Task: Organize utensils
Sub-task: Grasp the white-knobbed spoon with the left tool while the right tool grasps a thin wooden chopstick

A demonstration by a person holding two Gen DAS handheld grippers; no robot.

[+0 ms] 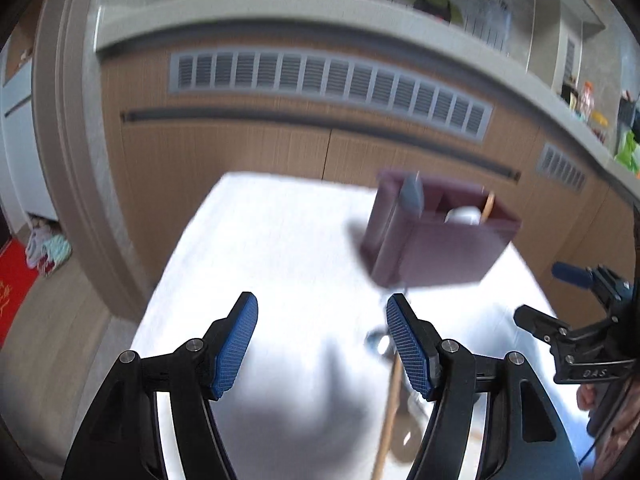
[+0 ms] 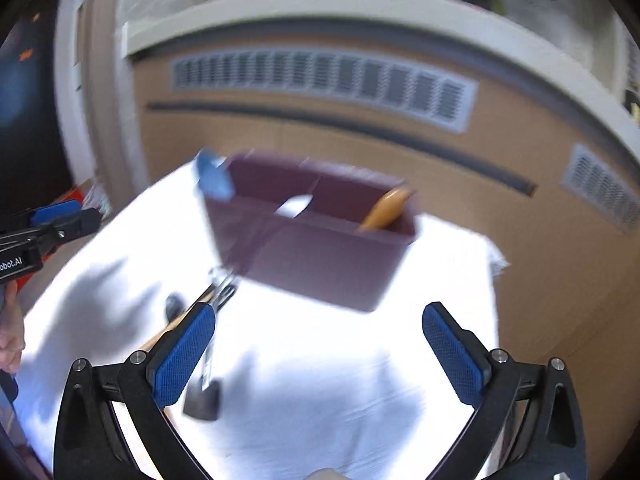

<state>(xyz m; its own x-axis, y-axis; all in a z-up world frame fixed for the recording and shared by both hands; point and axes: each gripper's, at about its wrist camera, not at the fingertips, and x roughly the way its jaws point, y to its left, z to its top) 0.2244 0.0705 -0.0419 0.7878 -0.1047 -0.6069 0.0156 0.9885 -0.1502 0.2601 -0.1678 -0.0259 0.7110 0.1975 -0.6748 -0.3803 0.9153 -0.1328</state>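
A maroon divided organizer box (image 1: 436, 240) (image 2: 320, 248) stands on the white-clothed table (image 1: 280, 240) (image 2: 320, 380). It holds a blue-grey utensil (image 2: 214, 178), a white spoon (image 2: 294, 205) and a wooden utensil (image 2: 384, 210). Loose on the cloth in front of it lie a wooden-handled utensil (image 1: 390, 412) (image 2: 172, 326), a metal utensil (image 2: 222, 292) and a dark spatula (image 2: 204, 400). My left gripper (image 1: 322, 312) is open above the cloth with nothing between its fingers. My right gripper (image 2: 320, 320) is wide open and empty, just in front of the box. Both views are blurred.
A wooden cabinet front with grey vent grilles (image 1: 328, 76) (image 2: 320, 76) rises right behind the table's far edge. A grey countertop (image 1: 280, 4) runs above it. The table's right edge (image 2: 494, 280) drops off beside the box. A person's hand (image 2: 10, 332) shows at the left.
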